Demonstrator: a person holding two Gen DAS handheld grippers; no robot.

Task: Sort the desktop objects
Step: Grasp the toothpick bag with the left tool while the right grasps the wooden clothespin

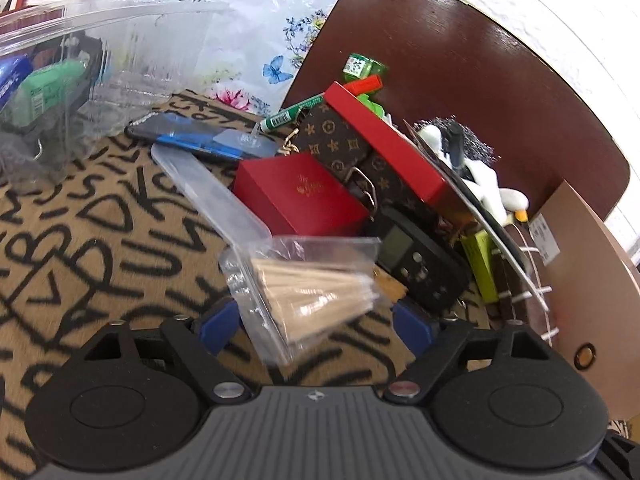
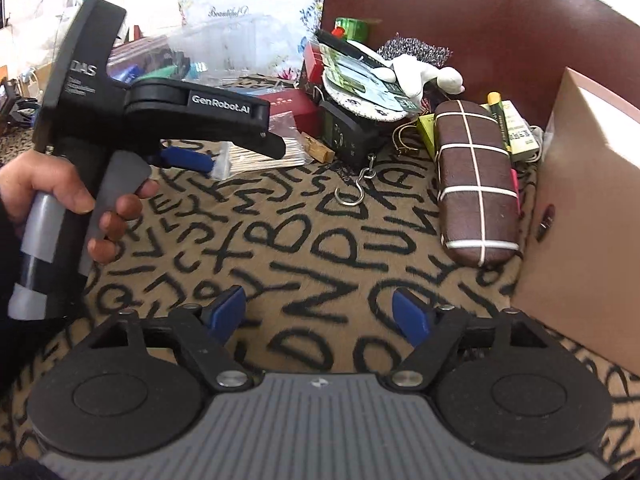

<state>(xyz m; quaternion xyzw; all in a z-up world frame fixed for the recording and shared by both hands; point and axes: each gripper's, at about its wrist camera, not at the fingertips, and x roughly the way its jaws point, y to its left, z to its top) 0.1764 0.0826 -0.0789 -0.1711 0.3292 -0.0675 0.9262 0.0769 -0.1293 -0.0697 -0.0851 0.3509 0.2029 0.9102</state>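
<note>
A clear bag of wooden sticks (image 1: 312,292) lies on the letter-print cloth (image 1: 92,240). My left gripper (image 1: 316,324) is open, its blue pads (image 1: 218,328) on either side of the bag and not pressing it. In the right wrist view the same bag (image 2: 256,158) sits at the left gripper's tips, and a hand (image 2: 80,200) holds that gripper's handle. My right gripper (image 2: 320,314) is open over bare cloth (image 2: 304,240) with nothing between its fingers. A brown glasses case with white lines (image 2: 476,184) lies ahead to its right.
Piled behind the bag are a red box (image 1: 296,196), a monogram pouch (image 1: 340,140), a green marker (image 1: 288,114), a black digital scale (image 1: 416,264) and a white plush toy (image 1: 484,184). A clear bin (image 1: 80,60) stands far left. A metal hook (image 2: 352,192) lies on the cloth. A pink carton (image 2: 584,220) blocks the right.
</note>
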